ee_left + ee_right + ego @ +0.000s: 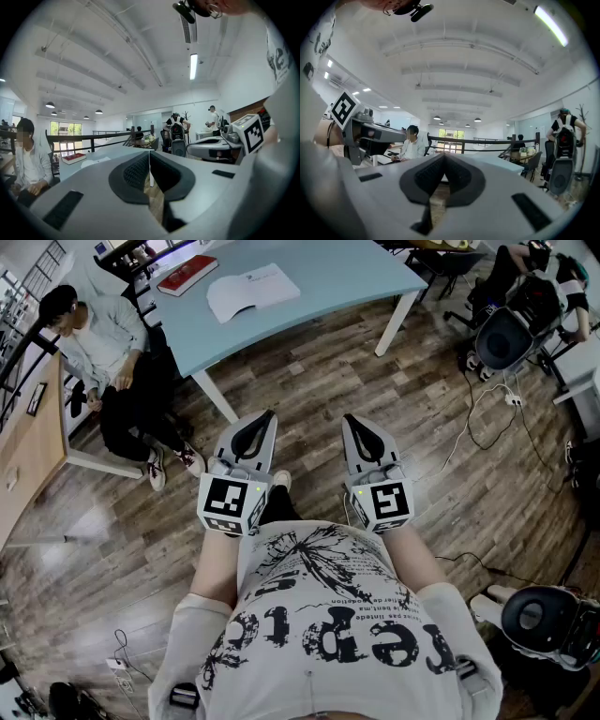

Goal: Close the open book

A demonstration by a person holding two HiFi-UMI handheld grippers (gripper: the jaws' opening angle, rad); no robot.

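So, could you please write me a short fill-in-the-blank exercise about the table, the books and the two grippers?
1. The open book lies on the light blue table beside a closed book whose cover is ____.
2. The jaws of the left gripper and the right gripper are both ____.
3. The grippers are held over a ____ floor, short of the table.
Missing words: red; shut; wooden.
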